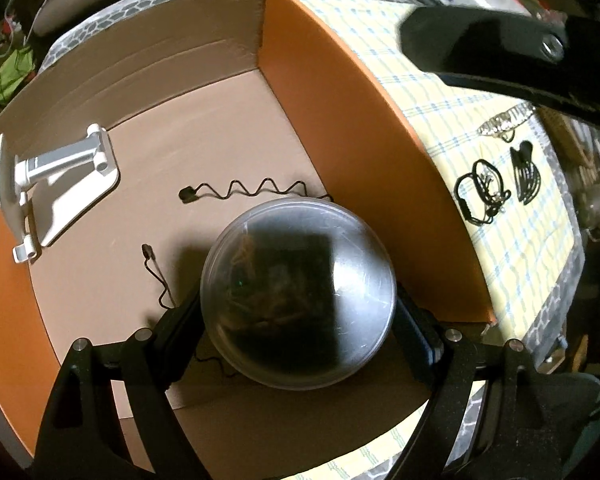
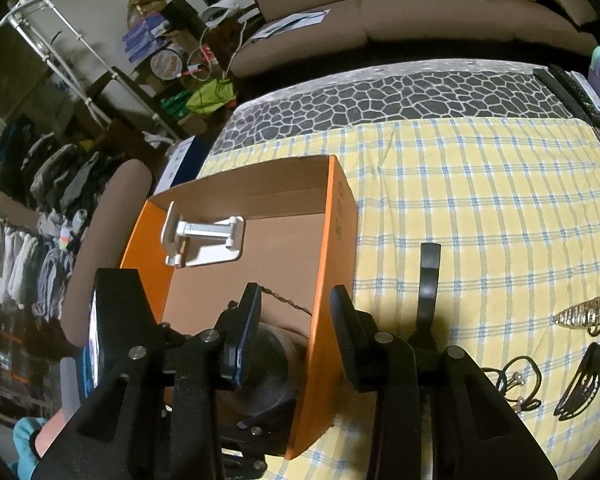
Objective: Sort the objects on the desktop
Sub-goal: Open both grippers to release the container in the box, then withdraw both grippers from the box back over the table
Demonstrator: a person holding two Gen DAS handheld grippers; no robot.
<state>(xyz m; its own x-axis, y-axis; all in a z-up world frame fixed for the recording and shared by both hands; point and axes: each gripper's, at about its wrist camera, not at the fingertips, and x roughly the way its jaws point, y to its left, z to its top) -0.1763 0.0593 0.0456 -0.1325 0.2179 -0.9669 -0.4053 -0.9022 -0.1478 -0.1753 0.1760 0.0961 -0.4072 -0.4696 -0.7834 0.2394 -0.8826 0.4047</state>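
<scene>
Left gripper point(image 1: 296, 344) is clamped on a clear dome-lidded container point(image 1: 298, 294) inside the orange cardboard box point(image 1: 364, 152), white stand point(image 1: 56, 180) at its ten o'clock; right gripper point(image 2: 296, 336), fingers apart and holding nothing, straddles the box's right wall above the checked cloth point(image 2: 480, 208).

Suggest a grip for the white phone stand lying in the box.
Probably the straight arm of the white phone stand, claw coming from above. It lies on its side on the floor of the orange box; the arm is narrow, while the base plate and cradle look broad and flat.
</scene>
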